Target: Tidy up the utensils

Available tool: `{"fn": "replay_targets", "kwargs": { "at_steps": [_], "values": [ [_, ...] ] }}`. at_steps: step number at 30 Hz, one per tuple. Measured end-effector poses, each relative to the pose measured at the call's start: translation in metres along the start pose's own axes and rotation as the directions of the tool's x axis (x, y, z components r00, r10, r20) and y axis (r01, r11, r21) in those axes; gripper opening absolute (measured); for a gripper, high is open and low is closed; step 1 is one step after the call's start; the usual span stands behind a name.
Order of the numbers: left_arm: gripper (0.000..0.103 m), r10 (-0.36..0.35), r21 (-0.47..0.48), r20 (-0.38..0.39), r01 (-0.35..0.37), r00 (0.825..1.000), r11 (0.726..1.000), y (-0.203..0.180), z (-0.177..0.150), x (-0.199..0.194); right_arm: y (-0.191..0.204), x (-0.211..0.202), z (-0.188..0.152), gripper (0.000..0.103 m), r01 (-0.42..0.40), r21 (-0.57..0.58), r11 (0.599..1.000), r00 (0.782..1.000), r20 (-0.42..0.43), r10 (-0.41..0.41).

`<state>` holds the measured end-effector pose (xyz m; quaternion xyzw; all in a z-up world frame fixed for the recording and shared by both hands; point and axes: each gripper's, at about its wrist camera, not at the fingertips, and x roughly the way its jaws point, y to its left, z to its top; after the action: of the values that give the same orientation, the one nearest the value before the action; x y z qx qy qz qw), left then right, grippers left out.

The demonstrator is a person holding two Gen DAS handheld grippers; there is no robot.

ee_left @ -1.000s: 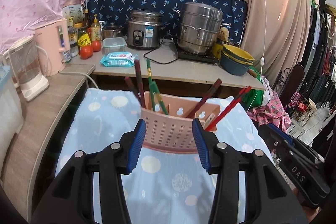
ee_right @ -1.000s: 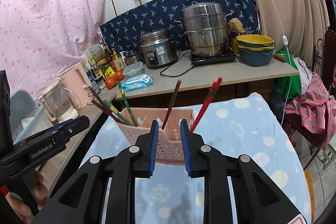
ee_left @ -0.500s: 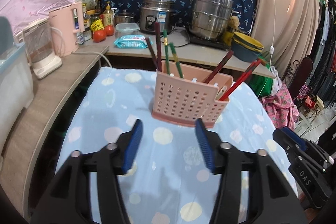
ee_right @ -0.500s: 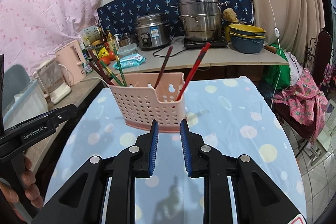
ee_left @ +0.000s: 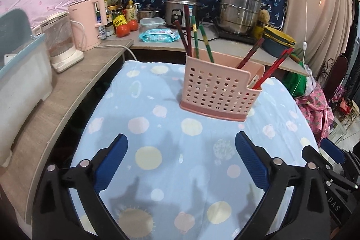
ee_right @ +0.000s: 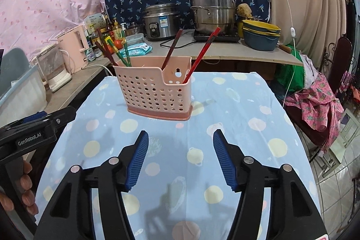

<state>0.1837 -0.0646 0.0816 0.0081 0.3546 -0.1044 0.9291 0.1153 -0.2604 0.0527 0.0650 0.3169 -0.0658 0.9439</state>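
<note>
A pink perforated utensil holder (ee_left: 219,91) stands upright on the blue spotted cloth (ee_left: 171,150); it also shows in the right wrist view (ee_right: 155,93). Dark red chopsticks (ee_left: 183,33), green chopsticks (ee_left: 200,39) and red chopsticks (ee_left: 272,69) stand in its compartments. My left gripper (ee_left: 181,161) is open and empty, well short of the holder. My right gripper (ee_right: 181,159) is open and empty, also short of the holder. The other gripper shows at each view's edge.
A wooden counter (ee_left: 56,93) on the left bears a pink kettle (ee_left: 87,21) and a plastic bin (ee_left: 20,73). The back counter bears a rice cooker (ee_left: 180,8), a steel steamer pot (ee_left: 240,8), stacked bowls (ee_right: 261,37) and tomatoes (ee_left: 126,28). Clothes hang on the right.
Both grippers have drawn back from the holder, which now stands free on the cloth. Both have opened wider; the right was nearly shut before.
</note>
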Motion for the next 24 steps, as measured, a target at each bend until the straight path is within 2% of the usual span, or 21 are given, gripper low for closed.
{"fn": "replay_targets", "kwargs": {
  "at_steps": [3,6,8,10,13,24],
  "values": [
    [0.095,0.016,-0.004,-0.019,-0.016,1.0,1.0,0.002,-0.006,0.001,0.002,0.001,-0.006,0.059,0.008,-0.012,1.0,1.0,-0.021,-0.008],
    [0.096,0.037,-0.01,-0.037,-0.038,0.999,0.999,0.005,-0.012,0.003,0.003,0.002,-0.013,0.065,0.011,-0.004,1.0,0.999,-0.037,-0.011],
    [0.096,0.046,-0.012,-0.048,-0.047,0.998,0.999,0.006,-0.017,0.004,0.004,0.002,-0.017,0.074,0.017,-0.005,1.0,0.999,-0.041,-0.017],
    [0.096,0.053,-0.015,-0.061,-0.054,0.997,0.998,0.008,-0.021,0.004,0.007,0.002,-0.021,0.076,0.027,-0.019,0.999,0.999,-0.041,-0.028],
    [0.096,0.063,-0.019,-0.078,-0.065,0.995,0.998,0.009,-0.026,0.005,0.009,0.0,-0.028,0.086,0.035,-0.033,0.999,0.999,-0.037,-0.037],
    [0.096,0.118,-0.008,-0.085,-0.119,0.989,0.993,0.01,-0.039,-0.002,0.019,-0.002,-0.041,0.087,0.044,-0.053,0.998,0.997,-0.061,-0.047]
  ]
}}
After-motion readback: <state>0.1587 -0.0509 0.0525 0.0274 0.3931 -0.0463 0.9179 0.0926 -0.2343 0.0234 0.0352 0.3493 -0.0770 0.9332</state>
